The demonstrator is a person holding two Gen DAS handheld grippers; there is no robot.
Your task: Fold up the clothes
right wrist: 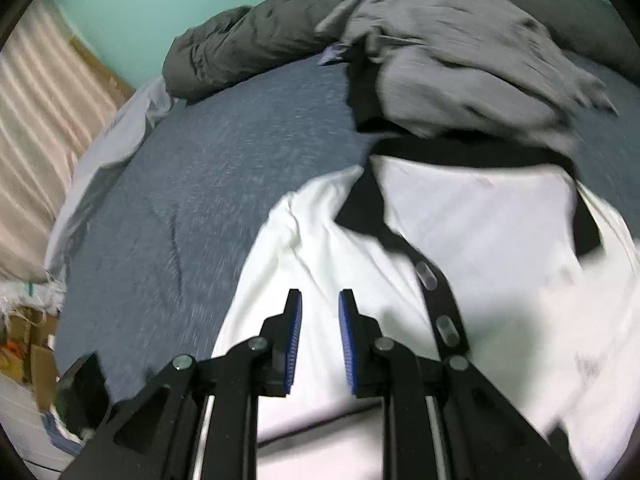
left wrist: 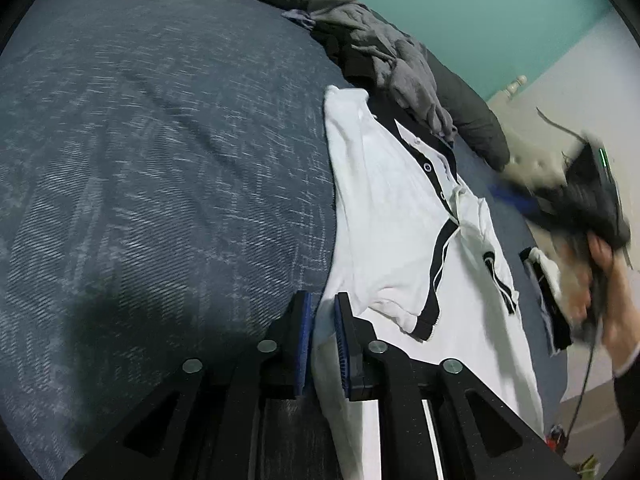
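Left wrist view: a white polo shirt (left wrist: pixel 400 216) with black collar and black trim is seen spread on the blue-grey bed cover (left wrist: pixel 160 152), along the bed's right-hand edge. The left gripper (left wrist: pixel 322 312) is held low over the shirt's near edge, where white cloth meets the cover; its blue pads are set slightly apart, and white fabric is seen in the gap between them — whether the pads press on it cannot be told. A crumpled grey garment (left wrist: pixel 380 52) is piled beyond the collar at the far edge of the bed, against a dark green duvet (left wrist: pixel 476 120). At the right, blurred, the right gripper (left wrist: pixel 516 200) is carried in a person's hand (left wrist: pixel 600 296) above the shirt's right side.

Right wrist view: the picture is smeared. The right gripper (right wrist: pixel 319 312) is seen above the shirt's (right wrist: pixel 320 248) chest, just left of the black button placket (right wrist: pixel 440 300); its jaws are parted by a narrow gap and nothing is caught between them. The grey garment (right wrist: pixel 460 64) is heaped just past the collar, touching it, with the duvet (right wrist: pixel 224 56) behind. Bare cover (right wrist: pixel 200 184) is spread to the left.
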